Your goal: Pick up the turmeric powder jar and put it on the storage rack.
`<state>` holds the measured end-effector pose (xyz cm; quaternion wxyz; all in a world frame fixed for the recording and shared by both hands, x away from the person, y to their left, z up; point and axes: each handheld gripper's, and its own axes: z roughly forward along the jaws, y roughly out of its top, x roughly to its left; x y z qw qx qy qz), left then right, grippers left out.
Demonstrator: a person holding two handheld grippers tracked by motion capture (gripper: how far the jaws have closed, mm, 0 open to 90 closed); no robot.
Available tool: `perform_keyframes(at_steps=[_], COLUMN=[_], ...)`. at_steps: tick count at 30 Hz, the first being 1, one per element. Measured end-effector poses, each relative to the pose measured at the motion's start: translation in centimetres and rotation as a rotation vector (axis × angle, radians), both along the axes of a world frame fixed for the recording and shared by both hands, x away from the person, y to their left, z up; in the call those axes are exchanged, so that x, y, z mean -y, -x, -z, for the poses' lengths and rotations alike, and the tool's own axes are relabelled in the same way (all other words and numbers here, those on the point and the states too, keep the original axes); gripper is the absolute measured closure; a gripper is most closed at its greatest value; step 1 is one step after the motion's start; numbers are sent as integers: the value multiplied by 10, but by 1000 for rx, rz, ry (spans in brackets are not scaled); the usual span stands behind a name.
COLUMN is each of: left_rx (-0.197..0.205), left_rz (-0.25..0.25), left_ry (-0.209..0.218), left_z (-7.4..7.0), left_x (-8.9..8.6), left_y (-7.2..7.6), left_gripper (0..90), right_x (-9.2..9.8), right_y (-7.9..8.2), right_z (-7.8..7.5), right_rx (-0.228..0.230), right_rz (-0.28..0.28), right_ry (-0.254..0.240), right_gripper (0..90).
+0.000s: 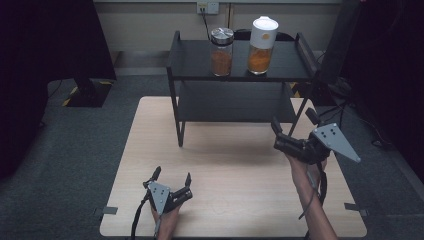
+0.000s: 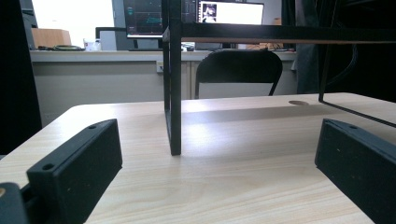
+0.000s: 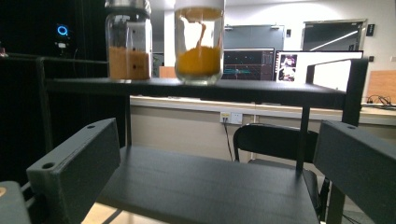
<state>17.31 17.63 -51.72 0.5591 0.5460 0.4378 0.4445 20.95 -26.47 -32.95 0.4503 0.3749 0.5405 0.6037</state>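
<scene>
Black right gripper (image 1: pixel 292 125) raised, jaws apart, facing the shelf (image 1: pixel 240 60).

Lighting's pretty dim overall — the high view goes nearly black in the corners, with the wooden table (image 1: pixel 230 170) the brightest patch. The rack (image 1: pixel 240 65) throws a soft shadow onto it. In both gripper views the background monitors blow out to white glare, and the close-up jaws look soft and grainy.
</scene>
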Motion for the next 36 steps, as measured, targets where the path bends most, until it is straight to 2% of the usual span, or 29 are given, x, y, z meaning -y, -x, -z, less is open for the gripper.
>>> perform_keyframes(at_steps=[12, 17, 24, 28, 33, 36], left_rx=[0, 0, 0, 0, 1, 0], left_rz=[0, 0, 0, 0, 1, 1], left_ry=[0, 0, 0, 1, 1, 2], left_z=[0, 0, 0, 0, 0, 0], left_x=[0, 0, 0, 0, 0, 0], left_y=[0, 0, 0, 0, 0, 0], left_gripper=[2, 2, 2, 2, 2, 2], right_x=[-1, 0, 4, 5, 4, 5], right_y=[16, 22, 27, 30, 35, 37], right_z=[51, 71, 98, 111, 126, 134], right_rx=[-43, -45, -69, -98, -114, -120], right_rz=[33, 55, 66, 63, 79, 93], right_ry=[-9, -17, -52, -95, -107, -90], right_gripper=[0, 0, 0, 0, 0, 0])
